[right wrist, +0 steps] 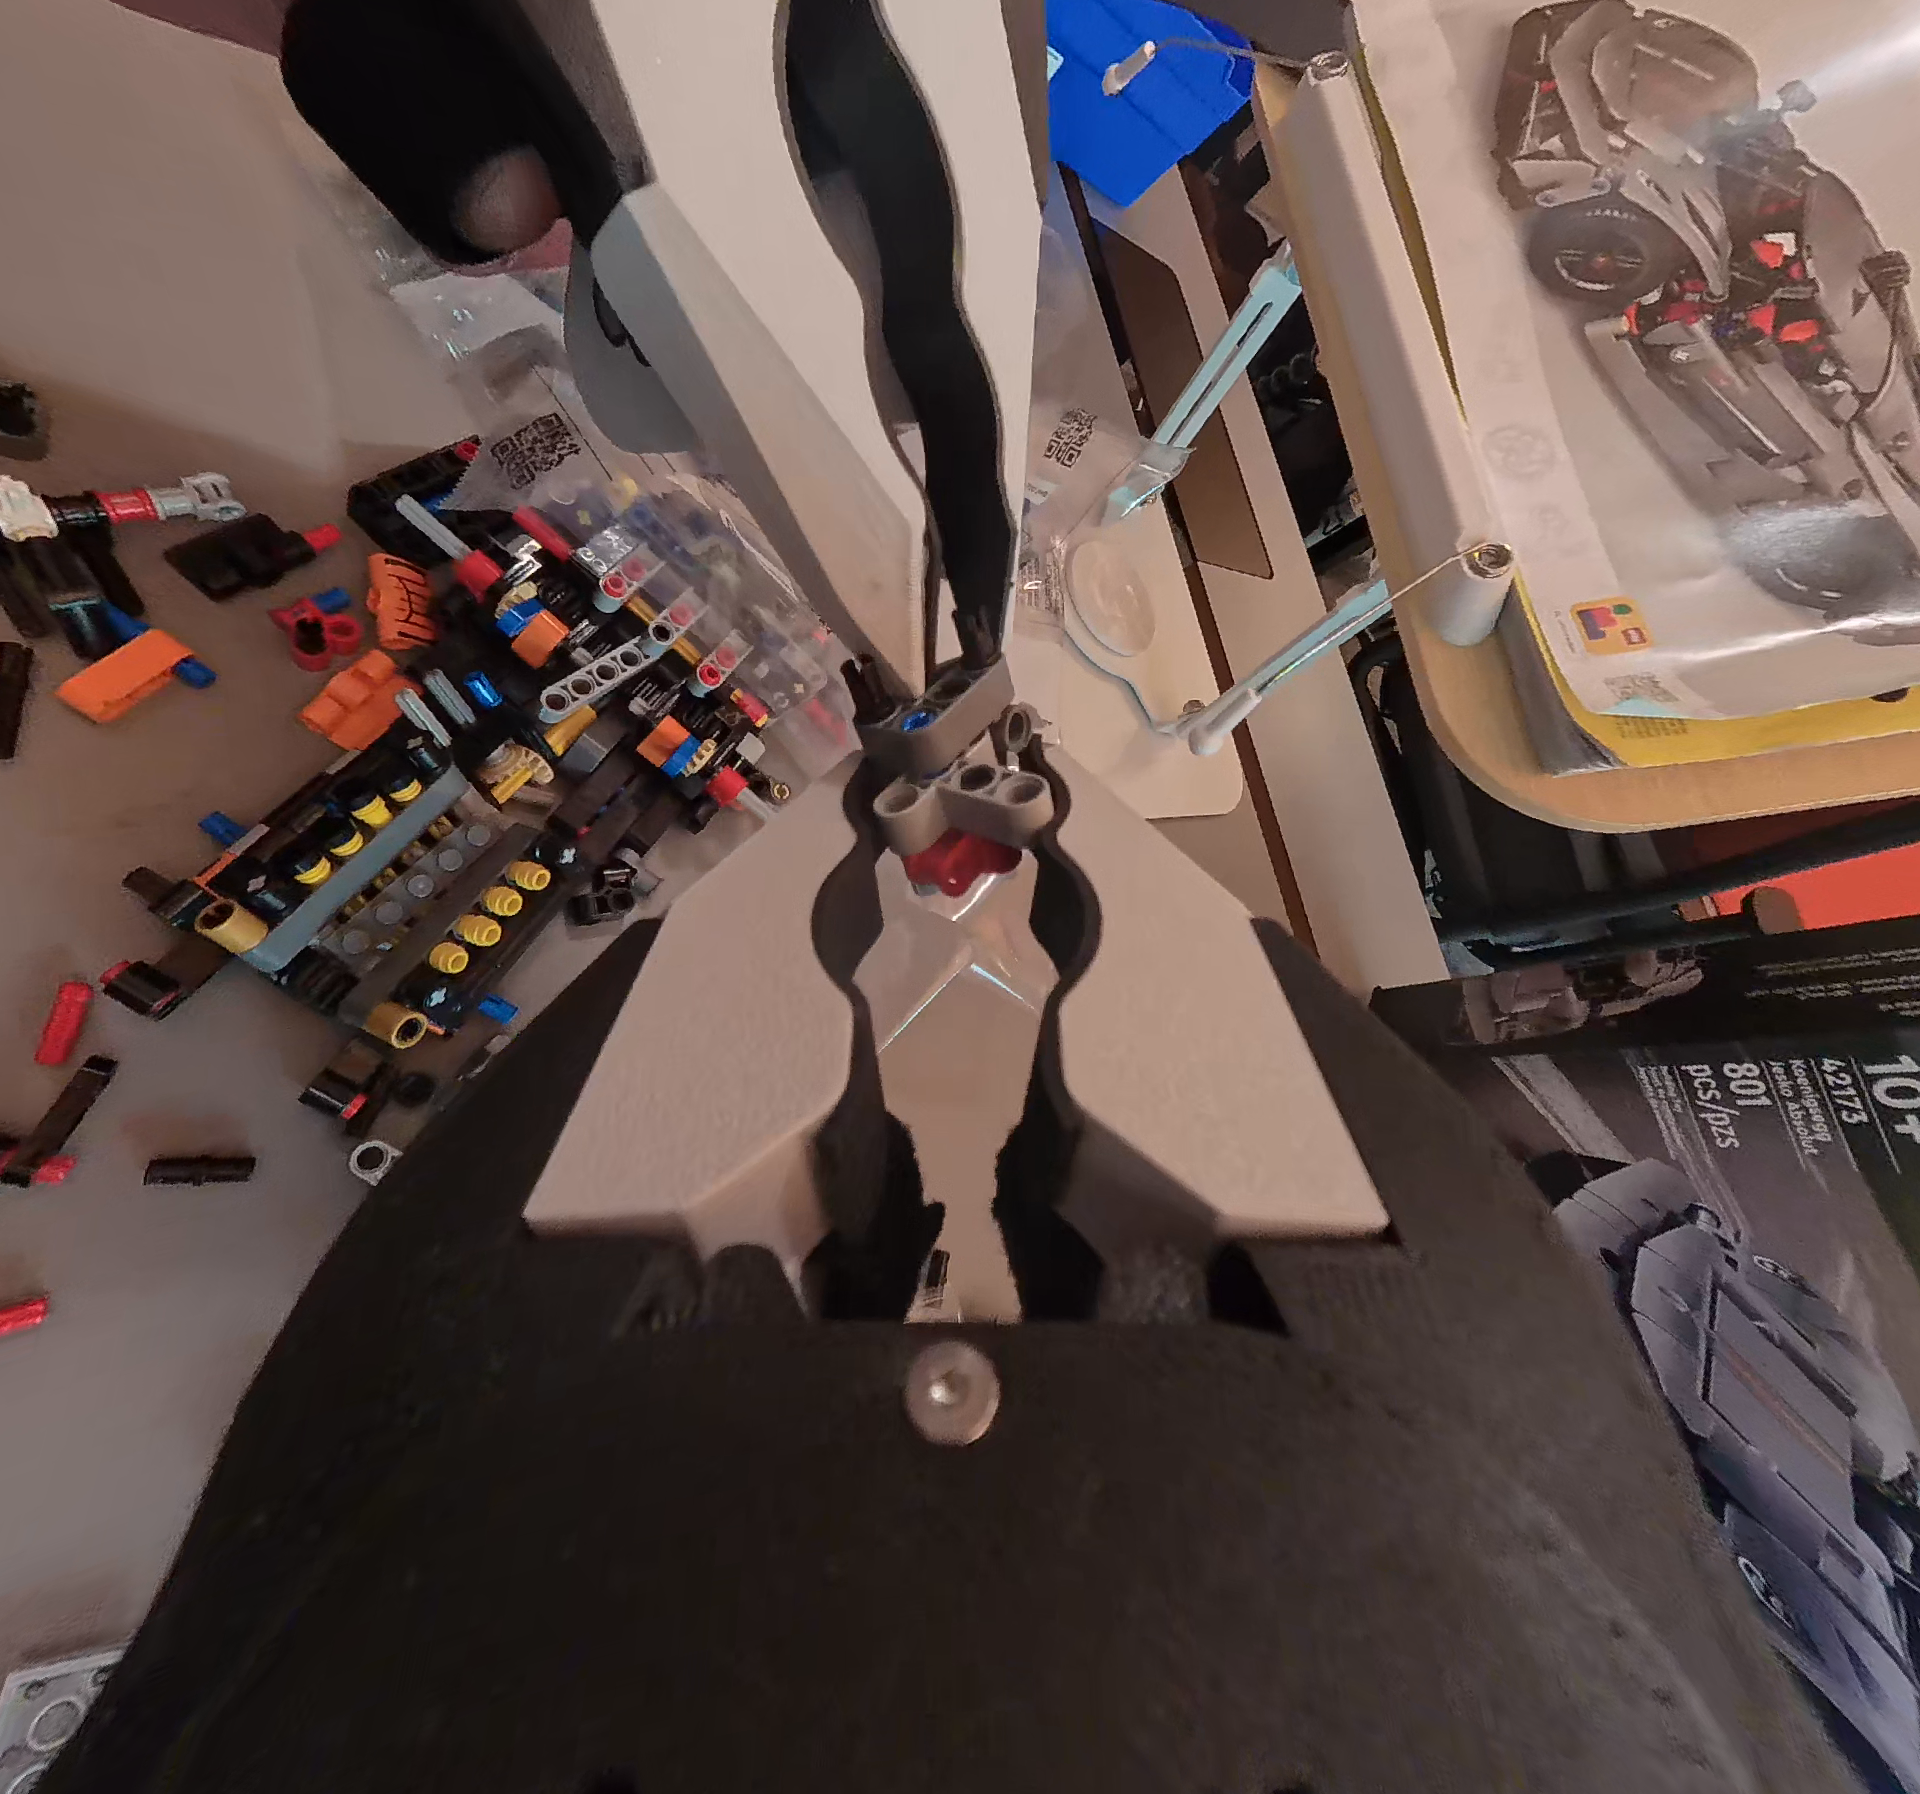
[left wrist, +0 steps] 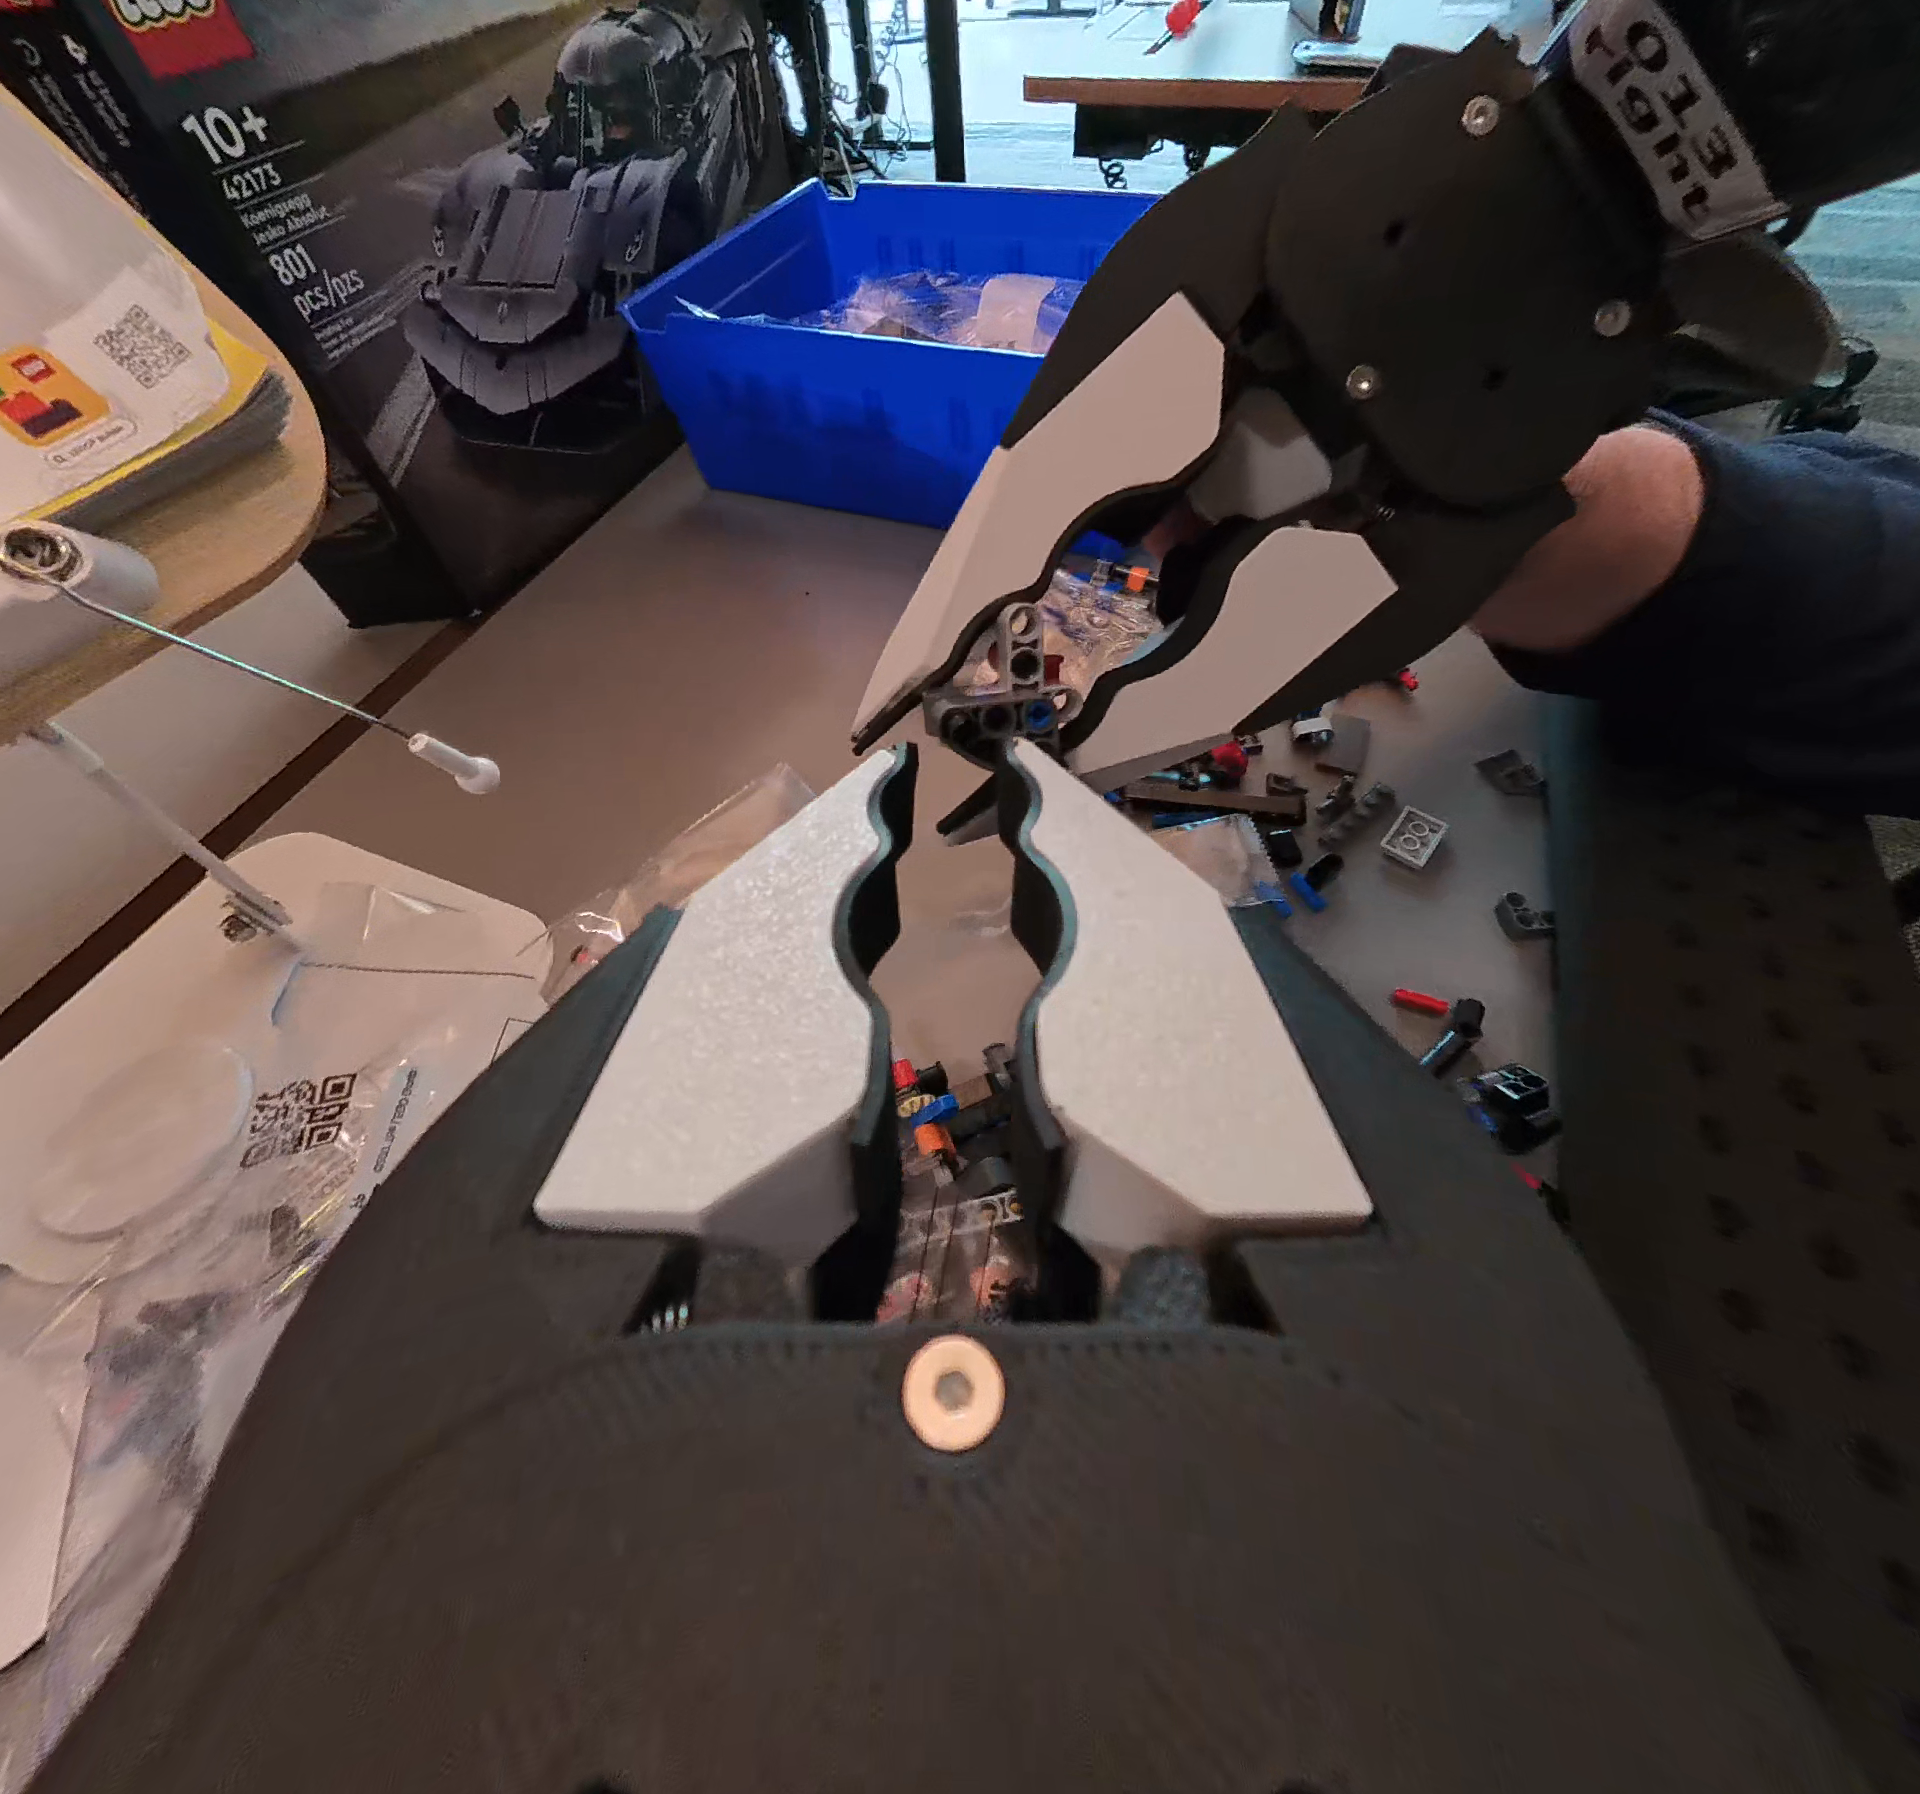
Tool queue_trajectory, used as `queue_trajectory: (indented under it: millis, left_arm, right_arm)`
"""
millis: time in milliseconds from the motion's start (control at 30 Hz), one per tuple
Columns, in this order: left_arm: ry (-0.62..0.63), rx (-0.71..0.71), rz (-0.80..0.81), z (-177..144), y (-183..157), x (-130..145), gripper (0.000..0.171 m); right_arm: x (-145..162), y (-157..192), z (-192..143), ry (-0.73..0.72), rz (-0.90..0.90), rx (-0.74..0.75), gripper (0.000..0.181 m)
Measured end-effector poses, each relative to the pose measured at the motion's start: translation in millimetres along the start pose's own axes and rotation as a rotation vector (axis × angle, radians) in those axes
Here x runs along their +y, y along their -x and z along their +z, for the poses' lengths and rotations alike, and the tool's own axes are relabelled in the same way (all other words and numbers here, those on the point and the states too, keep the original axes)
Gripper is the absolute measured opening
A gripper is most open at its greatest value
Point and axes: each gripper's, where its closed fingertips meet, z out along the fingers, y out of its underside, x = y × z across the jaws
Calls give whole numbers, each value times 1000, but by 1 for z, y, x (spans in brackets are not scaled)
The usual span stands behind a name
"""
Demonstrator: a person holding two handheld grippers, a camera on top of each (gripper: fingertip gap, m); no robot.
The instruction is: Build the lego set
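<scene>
both grippers (left wrist: 958,757) (right wrist: 951,788) apparently pinch one grey lego assembly (right wrist: 961,752).

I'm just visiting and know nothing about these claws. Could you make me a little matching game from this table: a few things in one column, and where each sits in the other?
Things:
1. blue bin
2. set box
3. instruction booklet
4. grey beam piece

Places:
A. on the wooden stand, under wire clips
B. between the right claw's fingertips
C. at the far end of the table, holding clear bags
D. upright, left of the blue bin

Pairs: 1-C, 2-D, 3-A, 4-B
</scene>
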Motion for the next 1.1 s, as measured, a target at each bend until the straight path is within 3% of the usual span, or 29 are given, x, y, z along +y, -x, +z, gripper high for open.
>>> queue_trajectory:
  millis: [267, 300, 333, 367, 500, 667, 867, 1100]
  left_arm:
    - [-20, -15, -35, 0, 5, -2, 27]
    - [-29, 1, -44, 0, 3, -3, 36]
    - [-31, 61, -44, -1, -5, -4, 58]
    - [-38, 92, -57, -1, -10, -6, 62]
    - [39, 17, 16, 9, -6, 7, 47]
    - [-7, 19, -3, 8, -5, 1, 25]
    - [-27, 83, -52, 4, -8, -1, 24]
    - [-94, 249, -183, -9, -15, -9, 22]
  right_arm:
    - [4, -2, 2, 20, 8, 15, 23]
    - [4, -2, 3, 22, 8, 15, 23]
    - [5, -3, 3, 27, 9, 18, 23]
    - [6, -3, 4, 34, 9, 23, 22]
    - [2, -1, 4, 19, 11, 17, 22]
    - [3, 0, 5, 32, -11, 24, 22]
    - [-3, 3, 3, 12, -20, 16, 22]
    - [-18, 10, -8, -70, 13, -50, 17]
